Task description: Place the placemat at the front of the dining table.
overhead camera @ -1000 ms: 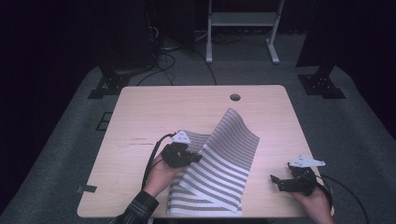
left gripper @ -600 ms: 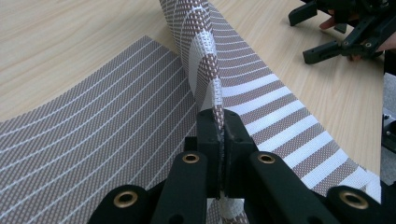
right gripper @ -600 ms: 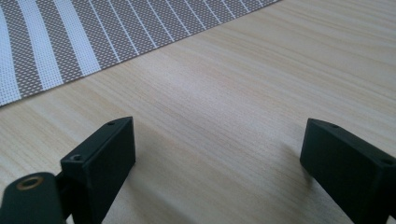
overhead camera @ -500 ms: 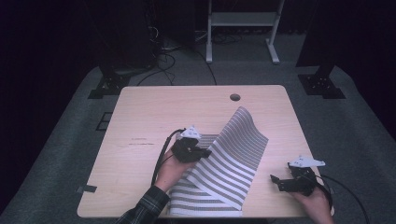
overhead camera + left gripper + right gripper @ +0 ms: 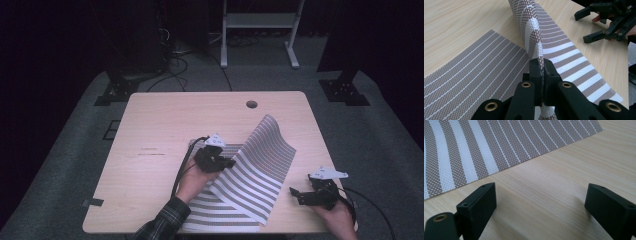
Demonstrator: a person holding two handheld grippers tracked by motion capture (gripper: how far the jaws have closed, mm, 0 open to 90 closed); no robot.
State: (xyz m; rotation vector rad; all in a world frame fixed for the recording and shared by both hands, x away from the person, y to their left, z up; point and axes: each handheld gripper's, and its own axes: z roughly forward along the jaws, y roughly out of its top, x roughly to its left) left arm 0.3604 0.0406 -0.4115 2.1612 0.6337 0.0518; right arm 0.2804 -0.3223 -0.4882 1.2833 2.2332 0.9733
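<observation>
Pinching a brown-and-white striped woven mesh placemat (image 5: pixel 250 175) by its edge, left gripper (image 5: pixel 231 162) clamped tight, lifting that edge into a curling fold above the pale wood-grain table (image 5: pixel 165 125). Rest of mat flat on the near middle of the table. Right gripper (image 5: pixel 296 196) just right of the mat at the near right, jaws wide apart, holding nothing. Open weave and alternating broad and thin stripes sharp from left gripper view (image 5: pixel 539 50); from right gripper view, flat mat corner (image 5: pixel 499 145) and bare grain between parted black jaws.
</observation>
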